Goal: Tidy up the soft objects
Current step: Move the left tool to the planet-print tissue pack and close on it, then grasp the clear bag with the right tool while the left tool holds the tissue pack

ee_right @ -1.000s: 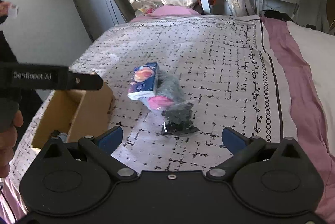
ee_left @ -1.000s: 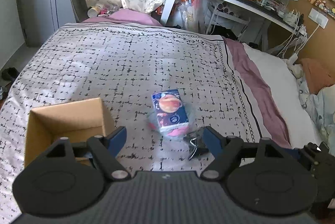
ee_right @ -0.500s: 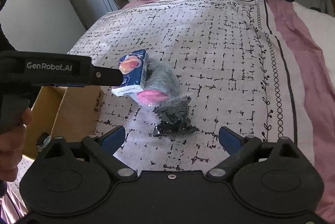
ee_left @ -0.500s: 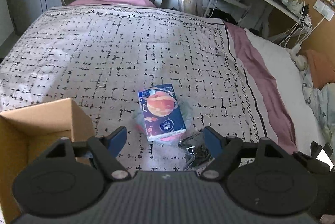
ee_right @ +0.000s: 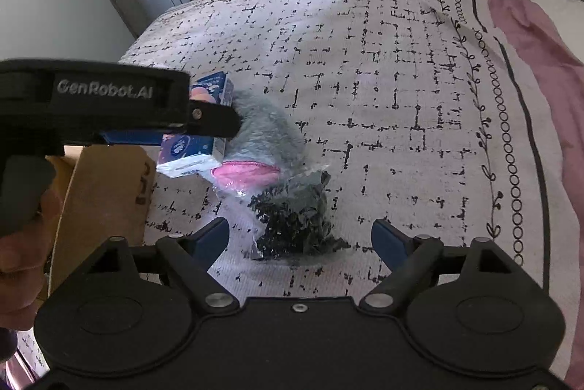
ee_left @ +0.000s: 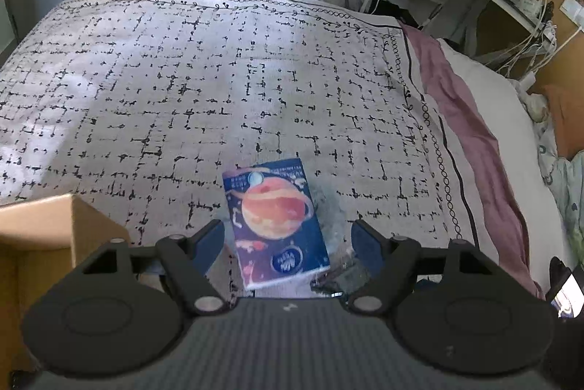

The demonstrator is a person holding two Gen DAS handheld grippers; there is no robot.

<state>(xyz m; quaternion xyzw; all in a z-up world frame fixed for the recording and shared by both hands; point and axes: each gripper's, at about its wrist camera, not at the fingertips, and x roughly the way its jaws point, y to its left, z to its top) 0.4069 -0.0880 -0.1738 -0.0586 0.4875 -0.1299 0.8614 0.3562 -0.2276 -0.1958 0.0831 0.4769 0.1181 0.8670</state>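
Starting stage only: tissue pack (ee_left: 277, 222), grey plush (ee_right: 270, 134), black bag (ee_right: 295, 222) unpacked at bed centre; cardboard box (ee_left: 43, 236) at 9 o'clock. Left gripper (ee_left: 288, 236) narrowing around pack; right gripper (ee_right: 299, 236) narrowing around bag, pads not touching.

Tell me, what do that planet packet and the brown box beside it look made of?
The planet packet looks like a soft tissue pack in glossy printed plastic film: sheen on the print, rounded edges, though it could be thin card. The brown box looks like plain matte corrugated cardboard, with raw brown open flaps.
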